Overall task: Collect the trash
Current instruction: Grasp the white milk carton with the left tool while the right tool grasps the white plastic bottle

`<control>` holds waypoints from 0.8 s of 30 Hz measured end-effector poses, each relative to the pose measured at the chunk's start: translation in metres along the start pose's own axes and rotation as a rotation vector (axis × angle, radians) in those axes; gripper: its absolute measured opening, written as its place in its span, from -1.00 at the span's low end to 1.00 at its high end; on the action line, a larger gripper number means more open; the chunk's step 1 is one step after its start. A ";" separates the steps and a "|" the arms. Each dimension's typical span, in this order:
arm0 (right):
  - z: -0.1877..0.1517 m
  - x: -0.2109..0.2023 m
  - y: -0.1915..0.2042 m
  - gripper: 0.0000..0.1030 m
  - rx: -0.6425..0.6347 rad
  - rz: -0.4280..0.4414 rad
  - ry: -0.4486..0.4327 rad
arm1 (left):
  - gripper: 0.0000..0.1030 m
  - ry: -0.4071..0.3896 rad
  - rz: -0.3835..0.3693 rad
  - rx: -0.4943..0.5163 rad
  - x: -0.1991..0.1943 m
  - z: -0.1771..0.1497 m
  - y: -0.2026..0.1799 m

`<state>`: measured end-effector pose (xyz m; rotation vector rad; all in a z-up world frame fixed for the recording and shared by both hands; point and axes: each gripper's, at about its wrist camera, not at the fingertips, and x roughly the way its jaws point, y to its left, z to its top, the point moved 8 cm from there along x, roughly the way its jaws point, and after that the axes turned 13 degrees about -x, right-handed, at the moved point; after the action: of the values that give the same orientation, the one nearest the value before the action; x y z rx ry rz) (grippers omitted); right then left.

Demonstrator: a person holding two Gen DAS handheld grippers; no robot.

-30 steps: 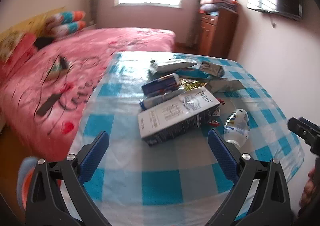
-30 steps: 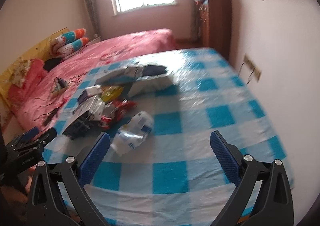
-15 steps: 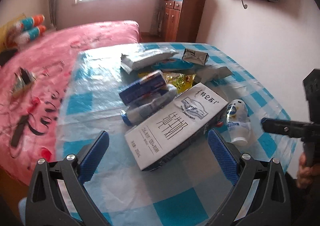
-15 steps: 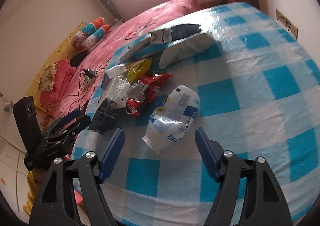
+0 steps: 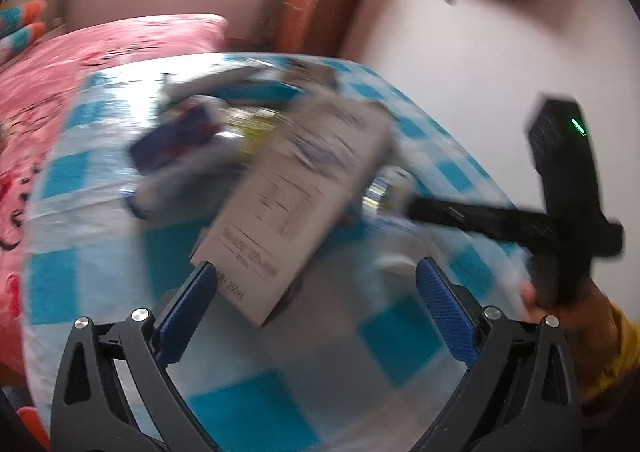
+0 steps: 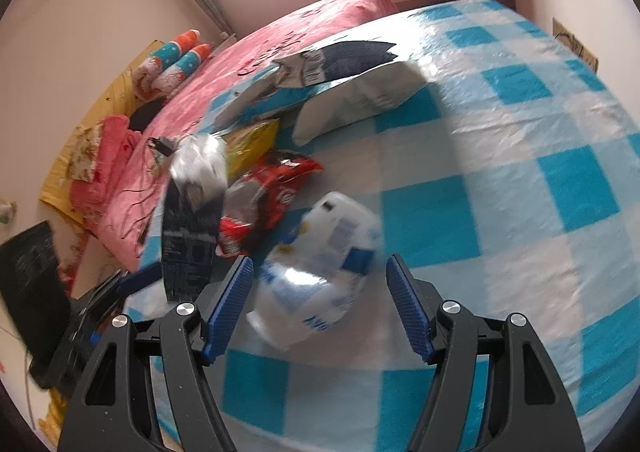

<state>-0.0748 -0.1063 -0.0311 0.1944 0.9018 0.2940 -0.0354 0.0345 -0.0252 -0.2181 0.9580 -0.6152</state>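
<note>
Crushed bottle point(image 6: 320, 272) between spread right gripper point(image 6: 320, 308) | left gripper point(image 5: 316, 306) spread, at carton point(image 5: 296, 203)

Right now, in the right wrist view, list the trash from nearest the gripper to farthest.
crushed plastic bottle → red snack wrapper → yellow packet → silver bag → torn dark bag

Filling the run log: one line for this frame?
left gripper: open, at carton | right gripper: open, around crushed bottle | nothing held
</note>
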 end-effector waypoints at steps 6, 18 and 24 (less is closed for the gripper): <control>0.001 -0.008 -0.025 0.42 0.011 -0.068 -0.006 | 0.93 -0.056 0.033 0.049 -0.010 0.008 -0.017; -0.007 0.006 0.007 0.48 -0.021 0.019 0.031 | 0.44 -0.020 0.157 0.033 0.013 0.027 0.016; -0.001 0.014 0.010 0.48 -0.048 -0.012 0.019 | 0.33 -0.042 0.159 -0.040 0.012 0.024 0.022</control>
<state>-0.0688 -0.0920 -0.0389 0.1421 0.9140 0.3060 -0.0017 0.0437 -0.0293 -0.1875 0.9377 -0.4449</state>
